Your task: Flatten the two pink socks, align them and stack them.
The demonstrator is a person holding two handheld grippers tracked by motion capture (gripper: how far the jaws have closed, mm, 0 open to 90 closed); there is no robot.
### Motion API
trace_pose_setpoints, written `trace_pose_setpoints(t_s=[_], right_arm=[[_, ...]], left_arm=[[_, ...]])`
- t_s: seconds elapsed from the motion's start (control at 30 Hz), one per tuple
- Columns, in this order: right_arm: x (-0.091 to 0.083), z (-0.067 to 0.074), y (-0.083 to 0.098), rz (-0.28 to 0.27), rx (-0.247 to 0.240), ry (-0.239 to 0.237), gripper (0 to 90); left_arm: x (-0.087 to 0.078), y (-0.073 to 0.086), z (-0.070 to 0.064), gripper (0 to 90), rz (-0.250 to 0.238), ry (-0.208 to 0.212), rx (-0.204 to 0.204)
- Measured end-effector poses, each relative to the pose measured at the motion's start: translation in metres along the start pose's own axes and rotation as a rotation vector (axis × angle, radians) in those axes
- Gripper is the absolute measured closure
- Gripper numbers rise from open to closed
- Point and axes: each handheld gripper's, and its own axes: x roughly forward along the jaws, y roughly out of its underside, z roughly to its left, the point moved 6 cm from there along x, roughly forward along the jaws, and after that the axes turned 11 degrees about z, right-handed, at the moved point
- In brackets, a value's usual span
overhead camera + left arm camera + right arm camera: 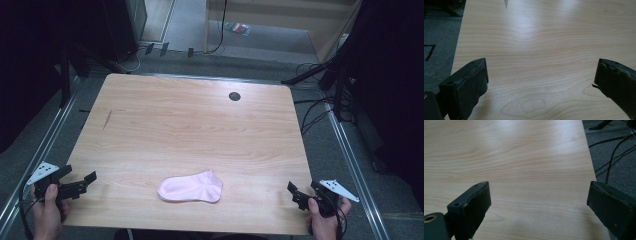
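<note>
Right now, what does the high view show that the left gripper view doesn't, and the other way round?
High view alone: a pink sock lying flat near the table's near edge, between the left hand-held gripper and the right hand-held gripper, and a dark round hole toward the far edge.

Left gripper view alone: a close look at that hand-held gripper's own black jaws, spread wide over bare wood.

Both share: the light wooden table and grey floor beside it.
</note>
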Motion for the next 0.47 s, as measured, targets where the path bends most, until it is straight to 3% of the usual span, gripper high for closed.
trace_pose_setpoints(t_s=[0.27, 0.47], right_arm=[[0.0012, -0.0016, -0.0001, -0.009, 0.027, 0.0, 5.5], [0.0015, -0.0019, -0.0001, -0.01, 0.032, 0.01, 7.7]], left_arm=[[0.0051, 0.001, -0.004, 0.0, 0.031, -0.013, 0.032], [0.005, 0.0008, -0.0027, 0.0, 0.032, -0.008, 0.018]])
